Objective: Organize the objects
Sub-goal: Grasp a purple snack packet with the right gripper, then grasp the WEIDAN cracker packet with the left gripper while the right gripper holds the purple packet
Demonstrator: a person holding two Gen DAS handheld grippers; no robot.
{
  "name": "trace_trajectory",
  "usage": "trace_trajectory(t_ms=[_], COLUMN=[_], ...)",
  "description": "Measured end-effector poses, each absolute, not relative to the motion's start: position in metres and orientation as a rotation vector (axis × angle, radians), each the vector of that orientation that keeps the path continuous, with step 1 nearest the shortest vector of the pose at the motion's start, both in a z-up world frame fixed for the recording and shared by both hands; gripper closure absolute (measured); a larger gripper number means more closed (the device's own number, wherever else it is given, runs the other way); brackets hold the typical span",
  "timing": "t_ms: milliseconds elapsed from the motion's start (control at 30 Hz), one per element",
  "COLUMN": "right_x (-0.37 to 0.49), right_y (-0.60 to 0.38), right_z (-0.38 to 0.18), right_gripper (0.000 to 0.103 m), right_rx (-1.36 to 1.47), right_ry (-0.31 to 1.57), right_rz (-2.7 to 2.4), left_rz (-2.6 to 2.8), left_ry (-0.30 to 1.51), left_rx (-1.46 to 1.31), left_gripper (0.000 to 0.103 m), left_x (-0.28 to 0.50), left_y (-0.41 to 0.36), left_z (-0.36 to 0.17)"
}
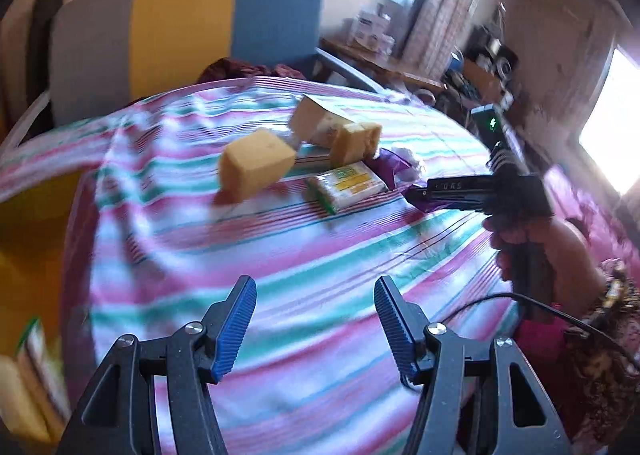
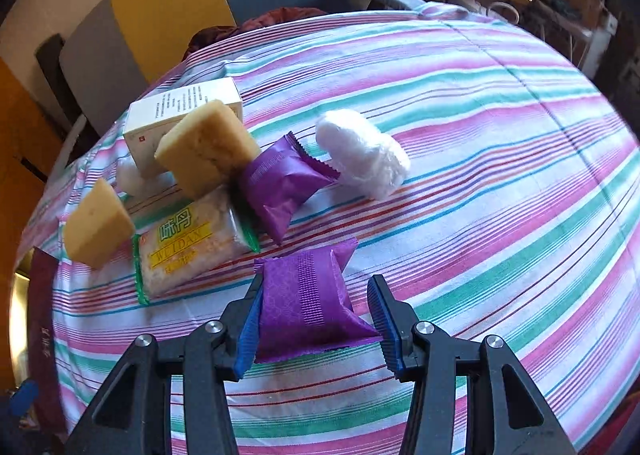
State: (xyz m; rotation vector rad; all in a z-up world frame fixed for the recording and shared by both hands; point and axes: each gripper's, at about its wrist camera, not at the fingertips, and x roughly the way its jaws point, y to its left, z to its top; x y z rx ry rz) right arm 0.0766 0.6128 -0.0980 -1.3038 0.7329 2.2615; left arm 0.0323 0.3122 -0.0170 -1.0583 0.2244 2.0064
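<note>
On the tablecloth (image 2: 480,135), the cracker pack (image 2: 188,247) is the landmark: a sponge (image 2: 98,225) left of it, another sponge (image 2: 208,153) and a box (image 2: 176,111) behind, two pouches (image 2: 286,185) (image 2: 308,307) right, cotton (image 2: 362,155) farther right.

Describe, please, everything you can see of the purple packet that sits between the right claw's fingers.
The purple packet is a small, puffy, pillow-shaped sachet of glossy foil-like wrap, with a faint pattern and a ribbed seam band running down its middle. It is sealed and looks intact. It sits between the blue ribbed pads of the right claw, which are pressed against its two sides. It is above the striped cloth, apart from a second purple packet farther away.
</note>
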Motion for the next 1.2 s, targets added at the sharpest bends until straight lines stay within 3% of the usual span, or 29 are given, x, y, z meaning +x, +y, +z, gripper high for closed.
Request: trace_trajectory(t_ms=[467, 633, 833, 1100, 1200], right_x=[0.091, 0.090, 0.097, 0.094, 0.094], right_y=[0.632, 0.634, 0.641, 0.644, 0.645], right_z=[-0.091, -0.092, -0.092, -0.094, -0.095], right_gripper=[0.052, 0.052, 0.052, 0.052, 0.052], right_rx=[-1.201, -1.195, -1.168, -1.169, -1.174], right_ry=[0.931, 0.977, 1.040, 1.023, 1.017], right_rz=[2.241, 2.242, 2.228, 2.217, 2.213], left_rz=[1.877, 1.872, 1.739, 1.877, 1.898], left_ry=[0.588, 0.589, 0.404, 0.369, 0.449], left_rx=[-0.972, -1.030, -1.137, -1.096, -1.096], left_gripper=[0.041, 0.041, 0.041, 0.040, 0.040], left_x=[-0.018, -0.039, -0.027, -0.005, -0.005], left_y=[0.460, 0.482, 0.464, 0.467, 0.482], left_z=[-0.054, -0.072, -0.079, -0.071, -0.081])
